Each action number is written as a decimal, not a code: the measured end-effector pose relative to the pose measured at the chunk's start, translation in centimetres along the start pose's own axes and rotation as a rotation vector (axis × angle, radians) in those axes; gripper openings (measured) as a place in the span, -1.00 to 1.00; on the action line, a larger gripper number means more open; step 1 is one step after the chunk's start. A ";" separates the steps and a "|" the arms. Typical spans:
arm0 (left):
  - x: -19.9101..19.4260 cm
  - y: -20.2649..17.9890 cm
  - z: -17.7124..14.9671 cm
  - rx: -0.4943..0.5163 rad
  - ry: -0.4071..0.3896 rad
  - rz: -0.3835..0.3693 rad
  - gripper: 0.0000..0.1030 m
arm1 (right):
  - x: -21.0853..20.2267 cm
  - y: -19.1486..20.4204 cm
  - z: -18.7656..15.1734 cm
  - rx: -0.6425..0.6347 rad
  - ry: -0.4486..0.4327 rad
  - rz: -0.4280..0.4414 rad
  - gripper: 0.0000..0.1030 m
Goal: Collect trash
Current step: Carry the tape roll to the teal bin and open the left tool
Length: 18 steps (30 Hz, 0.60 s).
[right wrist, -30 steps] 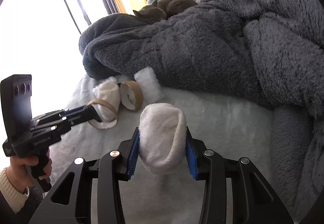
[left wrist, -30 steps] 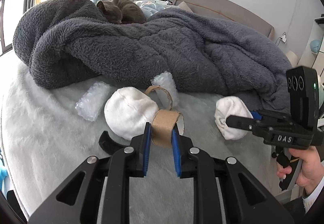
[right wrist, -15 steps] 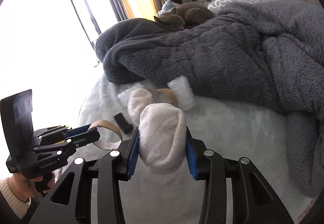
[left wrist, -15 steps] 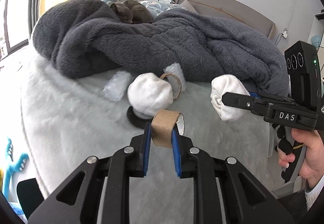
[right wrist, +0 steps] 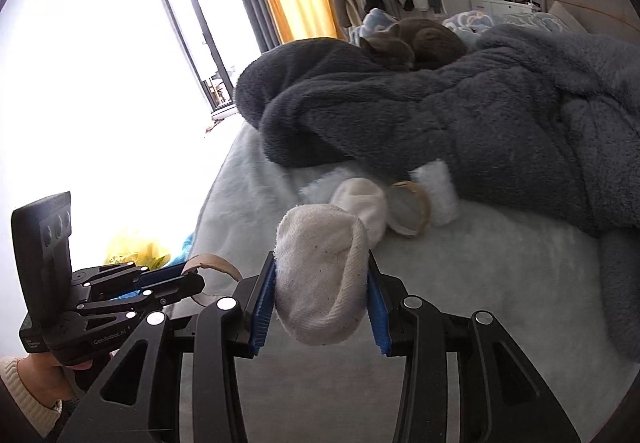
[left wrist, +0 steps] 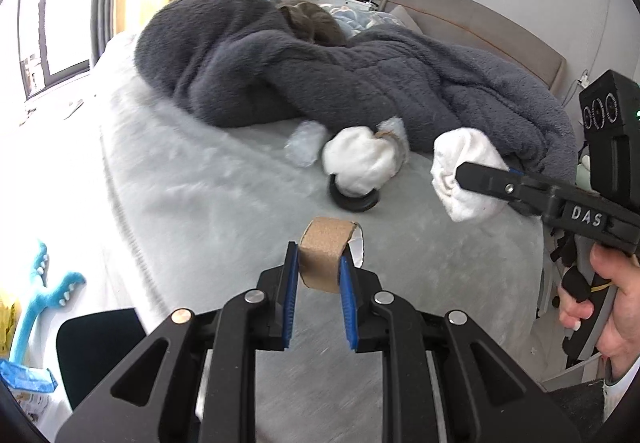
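Over the bed (left wrist: 208,211) edge, w/ both hands loaded, we've pulled back from the pile: a sec ago the leftover bits sat right in front of the jaws, now they lie well off by the blanket (left wrist: 360,83). So both picks are done, we reckon, & the carry to a bin comes next; no bin in view yet.

Left gripper (left wrist: 319,270) is clamped narrow on the cardboard ring (left wrist: 326,255), pads on its two sides, ring standing up past the tips. Right gripper (right wrist: 321,297) holds the white wad (right wrist: 322,279) at mid width, pads pressed into both flanks, most of the wad bulging fwd & above.

Still on the bed: another wad (left wrist: 356,159), a 2nd ring (right wrist: 410,213), a black ring (left wrist: 354,199), plastic bits (left wrist: 306,147). Cat (right wrist: 412,43) dozes on the blanket, well apart.
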<state>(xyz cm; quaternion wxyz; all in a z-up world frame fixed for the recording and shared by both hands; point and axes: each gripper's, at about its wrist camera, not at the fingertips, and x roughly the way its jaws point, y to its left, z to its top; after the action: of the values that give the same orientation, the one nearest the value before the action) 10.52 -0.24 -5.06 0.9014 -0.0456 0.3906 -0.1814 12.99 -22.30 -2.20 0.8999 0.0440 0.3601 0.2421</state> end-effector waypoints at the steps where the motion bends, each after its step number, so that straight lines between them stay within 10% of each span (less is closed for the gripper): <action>1: -0.2 0.4 -0.2 -0.002 0.004 0.008 -0.58 | 0.0 0.4 0.0 -0.005 -0.001 0.002 -0.19; 18: -3.6 7.3 -3.6 -0.073 0.036 0.116 -0.61 | 2.0 7.4 -0.1 -0.077 0.012 0.070 -0.19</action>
<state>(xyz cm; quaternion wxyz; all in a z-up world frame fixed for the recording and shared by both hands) 7.81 8.05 -6.72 0.9008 -0.0525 0.4153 -0.1155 11.18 -14.84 -1.61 0.8896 0.0203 0.3543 0.2876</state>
